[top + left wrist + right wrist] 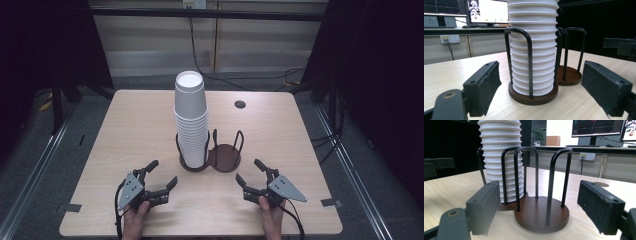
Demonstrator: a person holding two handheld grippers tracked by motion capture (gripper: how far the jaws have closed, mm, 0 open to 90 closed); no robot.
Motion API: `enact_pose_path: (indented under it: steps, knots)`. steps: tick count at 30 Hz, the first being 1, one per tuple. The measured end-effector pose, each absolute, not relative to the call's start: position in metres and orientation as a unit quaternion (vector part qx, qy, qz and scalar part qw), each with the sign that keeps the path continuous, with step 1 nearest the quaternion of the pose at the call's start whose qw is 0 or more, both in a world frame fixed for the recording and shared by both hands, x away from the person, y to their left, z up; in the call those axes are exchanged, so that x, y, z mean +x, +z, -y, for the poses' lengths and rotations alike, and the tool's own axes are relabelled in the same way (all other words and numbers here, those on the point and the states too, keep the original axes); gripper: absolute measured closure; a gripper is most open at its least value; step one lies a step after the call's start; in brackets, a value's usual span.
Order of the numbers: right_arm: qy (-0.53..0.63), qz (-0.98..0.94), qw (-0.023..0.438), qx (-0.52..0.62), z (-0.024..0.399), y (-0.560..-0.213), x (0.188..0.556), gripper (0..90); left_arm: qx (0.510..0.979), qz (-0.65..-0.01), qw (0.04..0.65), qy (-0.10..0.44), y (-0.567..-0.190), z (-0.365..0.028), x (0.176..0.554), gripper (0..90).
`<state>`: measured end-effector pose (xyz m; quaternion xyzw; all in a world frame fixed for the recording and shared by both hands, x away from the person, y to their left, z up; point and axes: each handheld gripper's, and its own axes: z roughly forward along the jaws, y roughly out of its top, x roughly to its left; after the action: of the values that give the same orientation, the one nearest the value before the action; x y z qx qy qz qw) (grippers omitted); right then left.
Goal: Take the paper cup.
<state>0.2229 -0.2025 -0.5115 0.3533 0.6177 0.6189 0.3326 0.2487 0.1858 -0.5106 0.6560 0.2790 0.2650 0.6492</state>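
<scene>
A: What sits on the table (130, 130)?

B: A dark brown cup holder (211, 159) with two round bases joined side by side, each ringed by black wire hoops. The left base carries a tall stack of white paper cups (190, 120), upside down, rising well above the hoops. The right base (541, 213) is bare.

A: And the tools?

B: The left gripper (161, 175) rests near the front edge, left of the holder, jaws spread wide with nothing between them. The right gripper (250, 172) mirrors it on the other side, jaws also apart and empty. A hand (135, 220) holds the left one, another hand (271, 212) the right.

A: Anything between them and the cups?

B: In the left gripper view the wire hoops (530, 62) stand in front of the stack, one crossing right over it. In the right gripper view the bare base and its hoops come first, with the cups behind and to the left.

A: The surface?

B: Pale wood grain, with a small round dark cable hole (240, 104) near the far edge. Bits of tape (72, 207) mark the front corners.

A: The room?

B: Dark curtains on both sides, a light panelled wall (210, 45) behind, a black cable (200, 60) hanging down it. The gripper views catch lit monitors (487, 11) on a desk and a wall socket (450, 38).
</scene>
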Motion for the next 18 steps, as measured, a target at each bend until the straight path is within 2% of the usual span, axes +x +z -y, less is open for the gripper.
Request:
enact_pose_path:
  steps: [12,18]
  knots:
    - [0.612,-0.620,0.330,0.364,0.2019,-0.5107,0.2230,12.8,0.657,-0.277,0.648,0.266,-0.5104,-0.1861,0.2491,15.5]
    - [0.590,-0.638,0.324,0.373,0.1982,-0.5079,0.2279,13.6,0.657,-0.276,0.649,0.266,-0.5104,-0.1862,0.2491,15.5]
